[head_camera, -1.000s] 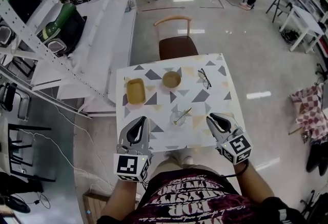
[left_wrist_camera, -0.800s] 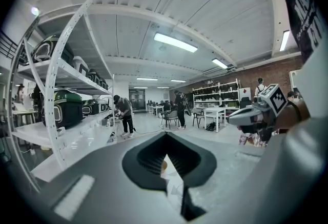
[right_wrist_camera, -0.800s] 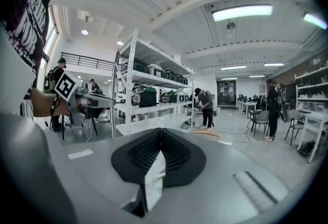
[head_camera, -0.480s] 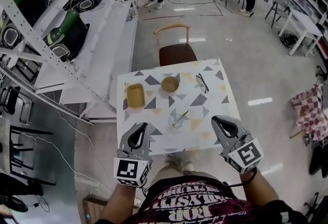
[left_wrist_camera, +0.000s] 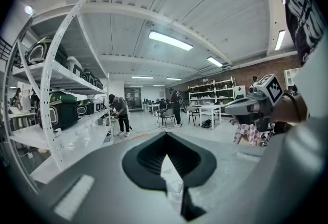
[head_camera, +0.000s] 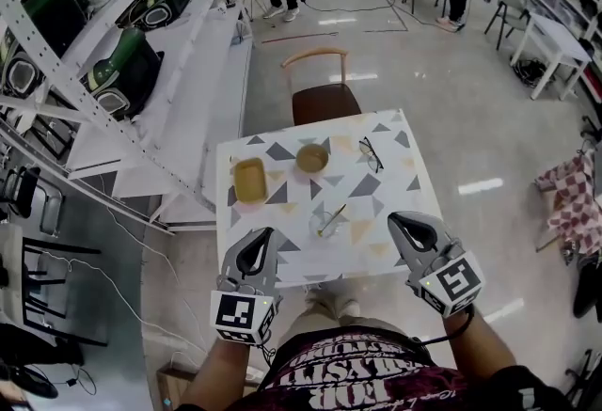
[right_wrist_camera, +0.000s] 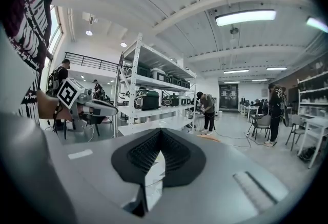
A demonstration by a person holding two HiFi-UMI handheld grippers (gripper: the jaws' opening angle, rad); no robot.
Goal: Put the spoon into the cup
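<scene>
A clear glass cup [head_camera: 323, 225] stands near the front middle of the patterned table [head_camera: 395, 193]. A gold spoon [head_camera: 333, 218] rests in it, its handle leaning up to the right. My left gripper [head_camera: 262, 233] hovers at the table's front left edge, jaws together and empty. My right gripper [head_camera: 396, 218] hangs over the front right edge, shut with nothing in it. Both are short of the cup. Past the closed jaws, the cup [left_wrist_camera: 175, 190] shows in the left gripper view and faintly as a cup [right_wrist_camera: 149, 183] in the right gripper view.
A yellow tray [head_camera: 248, 179], a tan bowl [head_camera: 312, 157] and a pair of glasses [head_camera: 373, 153] lie on the far half of the table. A chair [head_camera: 324, 99] stands behind it. Shelving [head_camera: 113, 71] runs along the left. People stand far off.
The right gripper has lifted and drawn back from the cup toward me, and its jaws have come together. The left gripper has barely shifted. The spoon stays in the cup.
</scene>
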